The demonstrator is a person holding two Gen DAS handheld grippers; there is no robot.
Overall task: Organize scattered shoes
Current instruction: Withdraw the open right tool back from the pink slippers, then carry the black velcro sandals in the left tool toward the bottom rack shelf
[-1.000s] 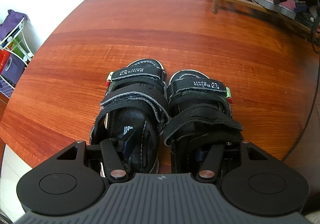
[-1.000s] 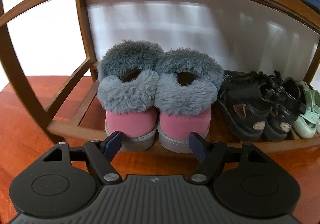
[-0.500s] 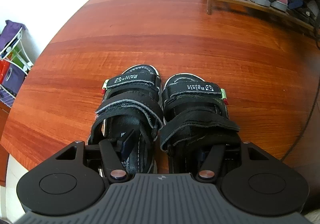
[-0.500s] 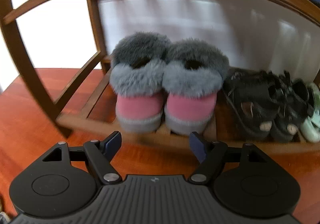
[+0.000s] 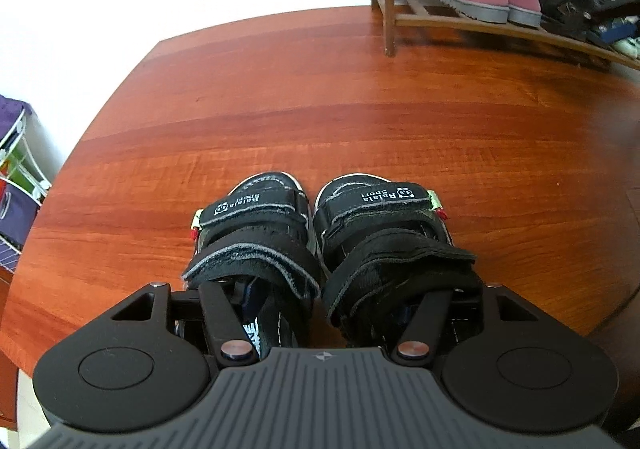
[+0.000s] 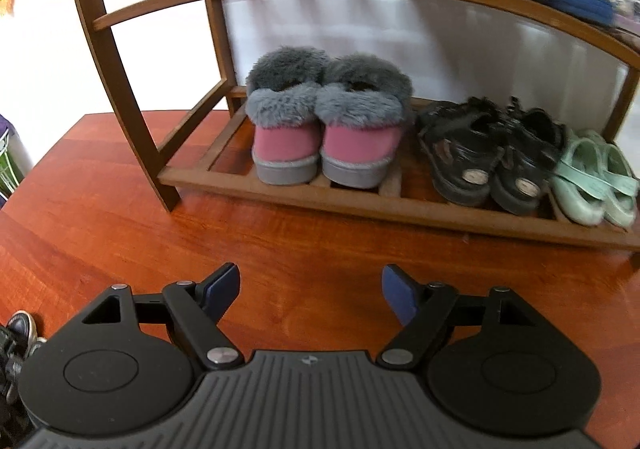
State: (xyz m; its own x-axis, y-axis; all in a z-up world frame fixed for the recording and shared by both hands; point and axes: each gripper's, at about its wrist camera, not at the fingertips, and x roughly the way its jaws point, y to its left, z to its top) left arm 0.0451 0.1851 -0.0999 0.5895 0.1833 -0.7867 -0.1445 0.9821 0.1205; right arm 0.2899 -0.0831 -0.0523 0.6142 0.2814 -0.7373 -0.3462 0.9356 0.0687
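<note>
My left tongs have a finger inside each black sandal, pinching the pair together on the floor. My right tongs are opening, empty, before the shoe rack holding pink slippers.

Wood floor: black sandals, shoe rack standing on it.

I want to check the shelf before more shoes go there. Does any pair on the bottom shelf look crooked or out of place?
Nothing stands out. The pink fur-lined boots, the black sandals and the green clogs each stand as a pair, side by side, heels toward the front rail of the rack.
</note>
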